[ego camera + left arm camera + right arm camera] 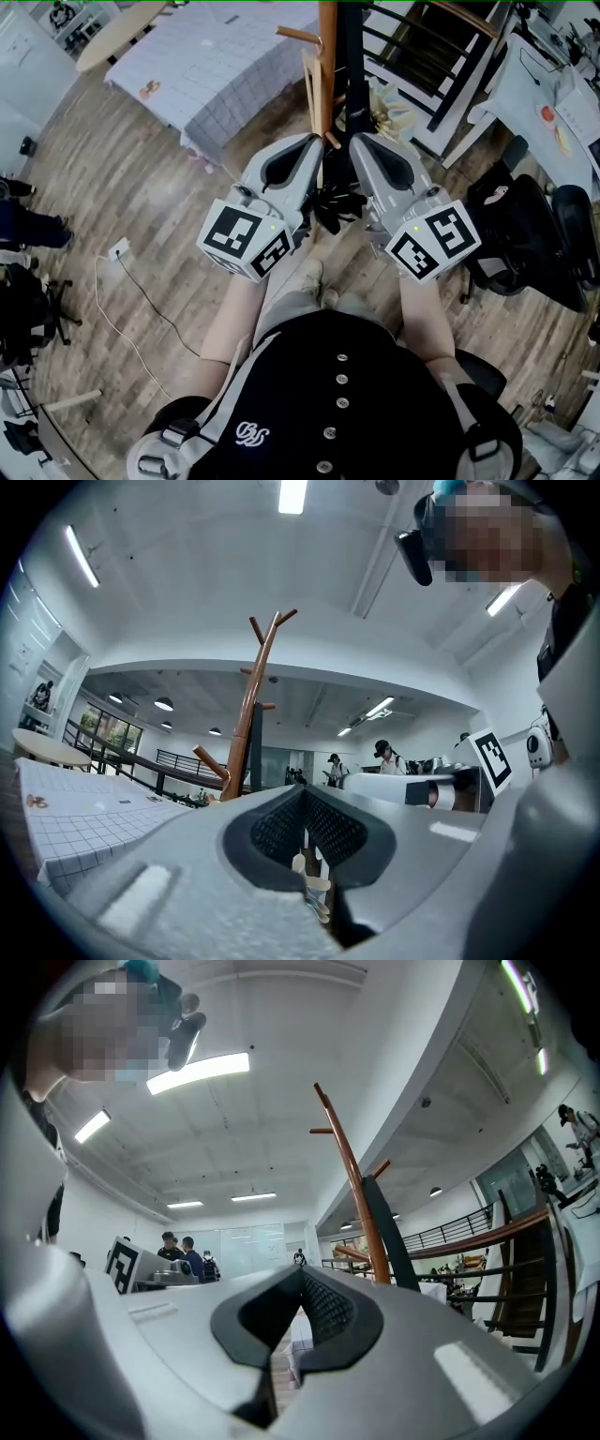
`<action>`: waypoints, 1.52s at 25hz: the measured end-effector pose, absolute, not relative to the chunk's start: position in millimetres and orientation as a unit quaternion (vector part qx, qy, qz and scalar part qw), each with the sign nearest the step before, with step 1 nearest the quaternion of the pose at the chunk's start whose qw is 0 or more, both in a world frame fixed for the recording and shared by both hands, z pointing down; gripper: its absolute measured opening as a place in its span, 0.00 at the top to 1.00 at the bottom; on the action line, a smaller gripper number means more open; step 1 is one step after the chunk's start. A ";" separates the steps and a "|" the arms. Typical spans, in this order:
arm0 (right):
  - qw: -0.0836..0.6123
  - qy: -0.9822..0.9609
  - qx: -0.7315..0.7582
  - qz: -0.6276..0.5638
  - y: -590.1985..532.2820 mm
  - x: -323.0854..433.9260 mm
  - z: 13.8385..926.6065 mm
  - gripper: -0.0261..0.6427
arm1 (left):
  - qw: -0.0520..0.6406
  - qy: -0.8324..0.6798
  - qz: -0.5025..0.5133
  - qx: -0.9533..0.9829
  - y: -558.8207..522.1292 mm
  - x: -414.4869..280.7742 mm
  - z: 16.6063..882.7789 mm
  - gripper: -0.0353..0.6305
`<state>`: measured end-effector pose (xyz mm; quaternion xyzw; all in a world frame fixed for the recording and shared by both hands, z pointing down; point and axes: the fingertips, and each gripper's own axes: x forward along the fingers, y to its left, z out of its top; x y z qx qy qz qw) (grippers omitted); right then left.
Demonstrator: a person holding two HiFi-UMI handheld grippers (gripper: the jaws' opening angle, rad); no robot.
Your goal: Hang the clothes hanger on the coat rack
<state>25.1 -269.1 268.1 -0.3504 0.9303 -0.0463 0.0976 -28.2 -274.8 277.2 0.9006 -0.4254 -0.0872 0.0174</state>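
Two hand-held claws point side by side at the wooden coat rack (326,56), their marker cubes nearest the person who holds them. The left claw (317,142) has its jaws pressed together with nothing caught between them. The right claw (354,142) also shows its dark pads meeting at the tip, and it too is empty. A pale wooden piece that looks like the clothes hanger (311,89) hangs close against the rack's post, below a peg and just beyond the left claw's tip; neither claw touches it. A black strap (356,66) drapes down the other side of the post, just past the right claw. Left of the rack stands a counter (127,80) under a checked cloth (216,66), and a white cable (131,300) trails across the plank floor (141,187). A black office chair (525,234) stands off to the right. Several people (384,754) stand well back in the room.
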 end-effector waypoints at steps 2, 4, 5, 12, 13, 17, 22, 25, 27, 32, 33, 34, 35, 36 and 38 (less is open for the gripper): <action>0.101 0.931 -0.347 -0.046 -265.8 25.4 269.1 0.96 | 0.014 -0.425 -0.080 0.901 -273.0 -25.3 280.3 0.96; 0.096 0.931 -0.350 -0.043 -264.8 26.3 271.7 0.96 | 0.015 -0.425 -0.076 0.902 -272.0 -22.1 284.7 0.95; 0.092 0.931 -0.352 -0.042 -265.0 26.7 273.5 0.96 | 0.016 -0.424 -0.074 0.902 -271.5 -20.7 287.3 0.95; 0.063 0.927 -0.367 -0.041 -269.0 30.1 288.0 0.96 | 0.020 -0.419 -0.035 0.907 -272.8 -9.6 312.4 0.95; 0.061 0.927 -0.368 -0.041 -269.7 30.3 289.3 0.96 | 0.022 -0.416 -0.032 0.909 -273.4 -7.4 315.0 0.95; 0.054 0.927 -0.368 -0.043 -273.9 31.1 292.9 0.96 | 0.026 -0.414 -0.028 0.910 -277.2 -4.4 318.7 0.95; 0.047 0.927 -0.370 -0.048 -279.0 31.0 298.0 0.96 | 0.030 -0.413 -0.017 0.910 -282.7 -5.1 322.1 0.95; 0.039 0.929 -0.363 -0.052 -279.5 28.2 301.5 0.96 | 0.033 -0.416 -0.023 0.909 -285.2 -7.1 320.8 0.95; 0.035 0.931 -0.359 -0.052 -278.9 26.3 303.2 0.96 | 0.035 -0.418 -0.025 0.907 -286.1 -8.4 320.6 0.95; 0.029 0.931 -0.361 -0.053 -280.8 26.4 305.9 0.96 | 0.042 -0.418 -0.015 0.907 -287.0 -8.6 326.3 0.95; 0.026 0.930 -0.362 -0.054 -281.5 26.5 307.8 0.96 | 0.043 -0.417 -0.014 0.908 -286.9 -8.4 327.1 0.95; 0.023 0.930 -0.362 -0.054 -282.1 26.2 309.7 0.96 | 0.045 -0.416 -0.014 0.908 -287.0 -8.3 327.7 0.95; 0.019 0.931 -0.361 -0.053 -282.5 25.3 311.3 0.96 | 0.047 -0.414 -0.015 0.909 -287.1 -8.3 328.2 0.95; 0.015 0.931 -0.361 -0.050 -282.4 24.1 312.7 0.96 | 0.049 -0.413 -0.015 0.909 -287.3 -8.1 328.8 0.95; 0.008 0.931 -0.361 -0.046 -281.8 22.4 315.4 0.96 | 0.052 -0.412 -0.014 0.910 -287.6 -7.6 330.2 0.95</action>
